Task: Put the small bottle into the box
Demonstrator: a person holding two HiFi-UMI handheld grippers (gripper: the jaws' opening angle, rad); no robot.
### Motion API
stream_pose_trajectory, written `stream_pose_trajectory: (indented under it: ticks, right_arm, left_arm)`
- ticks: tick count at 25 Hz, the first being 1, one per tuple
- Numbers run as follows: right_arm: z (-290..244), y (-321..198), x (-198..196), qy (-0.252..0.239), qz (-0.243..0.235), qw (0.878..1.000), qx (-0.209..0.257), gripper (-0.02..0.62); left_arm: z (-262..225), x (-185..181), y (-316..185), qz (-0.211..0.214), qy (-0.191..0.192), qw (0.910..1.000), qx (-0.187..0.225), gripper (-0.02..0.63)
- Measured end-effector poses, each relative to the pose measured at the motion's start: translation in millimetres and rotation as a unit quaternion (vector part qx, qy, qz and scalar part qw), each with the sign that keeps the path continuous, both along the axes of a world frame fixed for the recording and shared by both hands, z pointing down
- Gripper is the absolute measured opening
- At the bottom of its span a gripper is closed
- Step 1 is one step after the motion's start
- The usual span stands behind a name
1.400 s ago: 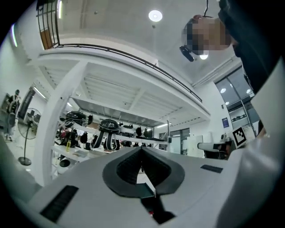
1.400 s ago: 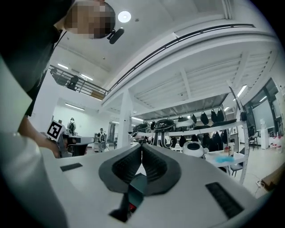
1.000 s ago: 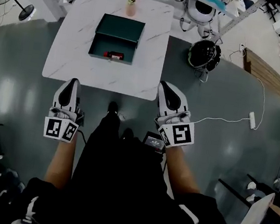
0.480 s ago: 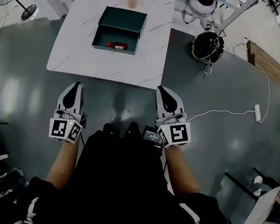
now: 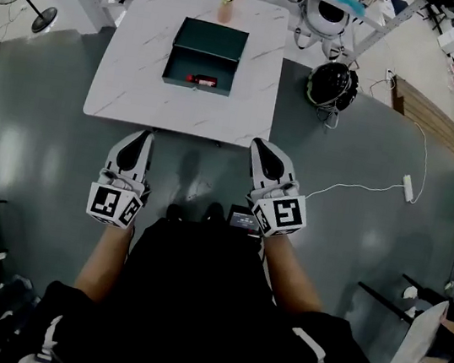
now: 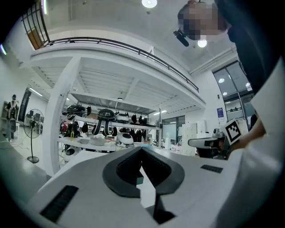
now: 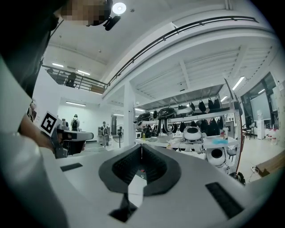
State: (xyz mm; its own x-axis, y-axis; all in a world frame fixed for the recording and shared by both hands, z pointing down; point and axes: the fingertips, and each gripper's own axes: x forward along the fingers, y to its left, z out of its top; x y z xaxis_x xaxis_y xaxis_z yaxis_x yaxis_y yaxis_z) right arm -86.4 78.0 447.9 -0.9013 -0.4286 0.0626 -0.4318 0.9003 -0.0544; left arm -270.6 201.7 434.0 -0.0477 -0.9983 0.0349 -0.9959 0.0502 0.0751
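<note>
Glossy grey floor (image 5: 39, 129) fills most of the head view. The person in black clothing (image 5: 191, 299) stands at the bottom of that view, bare forearms out, one gripper per hand.

Square white marble-pattern table (image 5: 130, 93) sits ahead of the person, near edge just past the gripper tips. Shelving with white rounded robot heads (image 5: 328, 15) runs behind it.

Dark green rectangular box (image 5: 185, 66) sits on the table's far half, open, with its flat lid (image 5: 212, 40) folded back away from the person.

Black round helmet-like object (image 5: 332, 86) is on the floor just off the table's right side. A wooden board (image 5: 429, 119) lies further right.

Left gripper (image 5: 143, 136): white body, black jaw pads, marker cube (image 5: 114, 205) at the wrist, pointing level toward the table, tips short of the table edge. In its own view the jaws are clenched tip to tip with nothing between them.

Right gripper (image 5: 263, 146): same build, marker cube (image 5: 280, 215), parallel to the left one, tips at about the table's near right corner. Its own view shows the jaws clenched, pads meeting along a thin line, empty.

Thin white cable (image 5: 354, 188) runs across the floor from near the right gripper to a white adapter block (image 5: 408, 188).

Pinkish upright bottle (image 5: 227, 7) stands at the table's far edge, beyond the lid.

Small red bottle (image 5: 202, 80), the task item, lies on its side inside the box, against the wall nearest the person. It is well apart from both grippers.
</note>
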Motion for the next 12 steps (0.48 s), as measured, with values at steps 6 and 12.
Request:
stream_pose_trajectory:
  ticks: [6, 12]
  right_arm:
    - [2.3, 5.0, -4.7, 0.004, 0.007, 1.000, -0.009, 0.032]
    - [4.4, 6.7, -6.1, 0.008, 0.003, 1.000, -0.009, 0.031]
  left_arm:
    - [-0.3, -9.5, 3.9, -0.015, -0.002, 0.9999, 0.000, 0.015]
    - [1.4, -15.1, 5.3, -0.014, 0.008, 0.9998, -0.009, 0.015]
